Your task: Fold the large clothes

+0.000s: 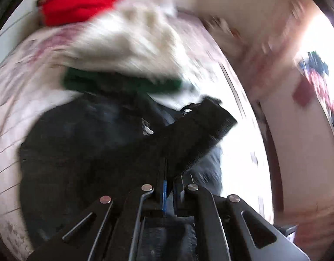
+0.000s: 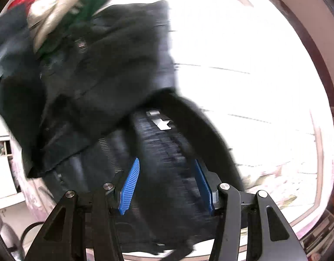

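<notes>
Both views smear — my left gripper [image 1: 164, 187] clenches the black garment's [image 1: 84, 152] ribbed cuff [image 1: 210, 130]; my right gripper [image 2: 167, 184] grasps bunched black cloth.

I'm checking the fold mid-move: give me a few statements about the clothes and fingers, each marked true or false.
1. The left gripper has its fingers pinched on the black garment. True.
2. The right gripper is fully closed. False: its blue fingers stand apart with black cloth between them.
3. A red garment lies beyond the white garment. True.
4. The green garment lies on top of the white one. False: it shows under the white one's edge.
</notes>
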The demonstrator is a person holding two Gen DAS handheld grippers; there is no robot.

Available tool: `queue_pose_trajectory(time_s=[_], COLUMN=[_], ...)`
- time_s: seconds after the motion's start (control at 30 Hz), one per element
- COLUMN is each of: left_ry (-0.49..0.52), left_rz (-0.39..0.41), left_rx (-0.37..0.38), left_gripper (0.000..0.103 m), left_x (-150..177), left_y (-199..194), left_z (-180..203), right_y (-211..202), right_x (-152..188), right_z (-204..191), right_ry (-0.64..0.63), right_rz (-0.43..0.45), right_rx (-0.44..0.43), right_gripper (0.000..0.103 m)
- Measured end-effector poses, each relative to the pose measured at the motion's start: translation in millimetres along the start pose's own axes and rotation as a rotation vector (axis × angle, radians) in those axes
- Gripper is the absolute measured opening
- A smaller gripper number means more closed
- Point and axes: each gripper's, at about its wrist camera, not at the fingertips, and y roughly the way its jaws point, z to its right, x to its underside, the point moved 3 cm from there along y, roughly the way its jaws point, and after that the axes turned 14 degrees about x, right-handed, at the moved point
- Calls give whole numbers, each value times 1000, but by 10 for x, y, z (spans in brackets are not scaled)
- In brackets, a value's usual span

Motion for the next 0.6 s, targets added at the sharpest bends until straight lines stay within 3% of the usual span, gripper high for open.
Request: queue_pose_trajectory(time_s=[0.1,0.23,0.27,0.3,0.33,0.37,0.47,0.6], left_ry=[12,-47,-73,-90,-114,-129,-169,-285], left_rz=[-148,-151,-137,-129,-115,-97,-21,9], left_rx=[-12,41,58,68,70,56,-60,-203], left_gripper=[6,10,19,51,75,103,103,103], left_x=[201,318,323,329,335,278,396,666], left_y=[383,315,220,162,68,22,-246,-476], left_z=[70,-17,-79,-102,-191,-216,-505,-1034], right_y=[50,59,40,6,-27,-56,-4,425], right_x=[-63,-165,-203,-238,-285,-359,-548,-738], right_z=[245,470,512,545,569,587,558,330], right_ry=[5,6,11,15,18,17,-9,-48], right_rz=[-14,-41,-40,-33,-16,9,35,-64], right_rx=[27,19,-3,-23,-46,-70,-90,-181], right_gripper=[54,54,57,66,76,79,83,80])
